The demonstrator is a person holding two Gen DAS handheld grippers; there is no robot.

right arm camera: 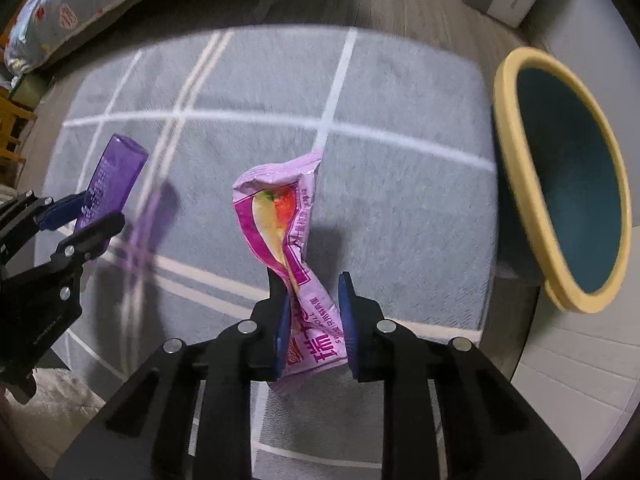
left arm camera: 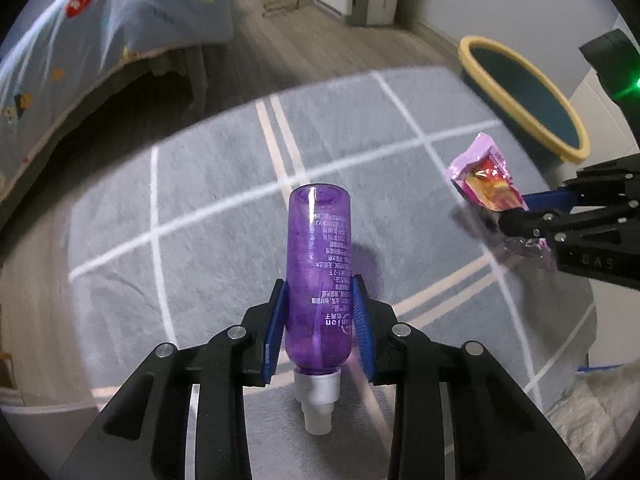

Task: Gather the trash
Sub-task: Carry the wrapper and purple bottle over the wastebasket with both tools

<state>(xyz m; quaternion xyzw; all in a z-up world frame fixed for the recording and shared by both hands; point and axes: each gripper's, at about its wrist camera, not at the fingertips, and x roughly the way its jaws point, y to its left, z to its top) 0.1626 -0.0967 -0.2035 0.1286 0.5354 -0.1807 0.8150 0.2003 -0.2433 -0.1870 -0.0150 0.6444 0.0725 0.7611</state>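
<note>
Now the left gripper (left arm camera: 320, 312) clamps a purple bottle (left arm camera: 320, 272) cap-down, right gripper (right arm camera: 314, 312) pinching a pink wrapper (right arm camera: 288, 240) lengthwise, above the grey rug (right arm camera: 400, 200)

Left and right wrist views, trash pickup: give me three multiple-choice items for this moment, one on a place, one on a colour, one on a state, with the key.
1. Where does the bin stand relative to the rug?
A. In the rug's middle
B. Off the rug's edge, on the right claw's side
C. Under the bed

2. What colour is the bottle?
A. Green
B. Clear
C. Purple

3. What is the state of the snack wrapper?
A. Flat on the rug
B. Pinched in the right claw, lifted off the rug
C. Inside the bin

Key: 1 B, the yellow-rimmed bin sits past the rug's right edge. 2 C, its body is translucent purple between the left claw's pads. 3 B, the pads squeeze its lower end and it casts a shadow on the rug.
</note>
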